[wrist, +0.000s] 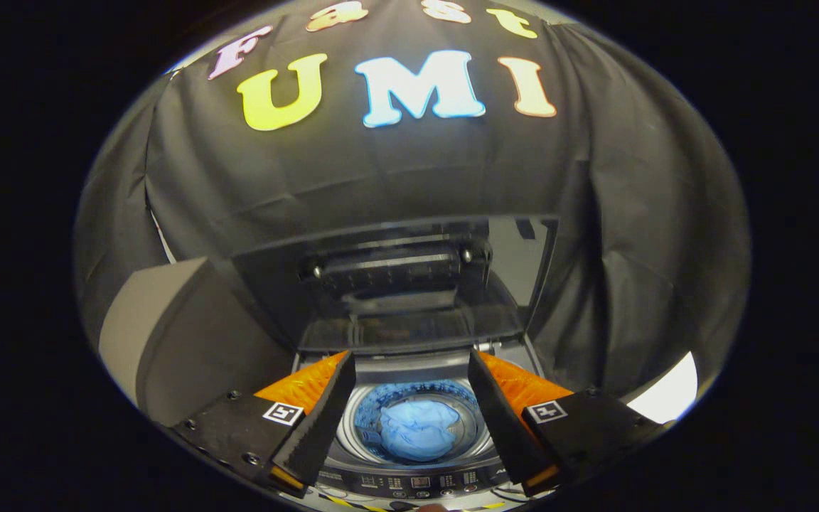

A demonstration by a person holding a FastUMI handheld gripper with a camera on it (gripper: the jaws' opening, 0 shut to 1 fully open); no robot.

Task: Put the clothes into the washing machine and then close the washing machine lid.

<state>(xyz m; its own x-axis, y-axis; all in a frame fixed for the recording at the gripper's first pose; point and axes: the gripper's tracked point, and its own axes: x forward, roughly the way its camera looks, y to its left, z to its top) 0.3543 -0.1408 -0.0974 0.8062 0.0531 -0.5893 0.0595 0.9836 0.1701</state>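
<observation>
Gripper (409,398) at bottom centre of the frame, fingers spread wide apart, nothing held between them, touching nothing. Left finger (324,419) and right finger (498,419) slant inward toward their tips, each with a square marker tag on its base block.

Directly between the fingers, lower centre of the frame: the washing machine (409,483), top-loading, seen from above. Its round drum (352,434) is open, metal wall visible around the edge. Blue clothes (416,430) lie bunched in the bottom of the drum, fully inside, well below the fingertips. A control panel strip (416,482) with small buttons and displays runs along the near rim of the machine, at the very bottom of the frame, below the drum.

Just beyond the fingertips, centre of the frame: the washing machine lid (395,284) stands raised, dark and see-through, tilted back, with a dark handle bar (395,267) across its upper part. The lid is not closed.

Left of the lid, middle-left of the frame: a grey box-shaped thing (168,334), what it is unclear. The black cloth wall (381,178) covers the upper half of the frame and drapes down the right side. Lower right of the frame, a bright white patch (669,395) past the cloth edge, too blown out to identify.
</observation>
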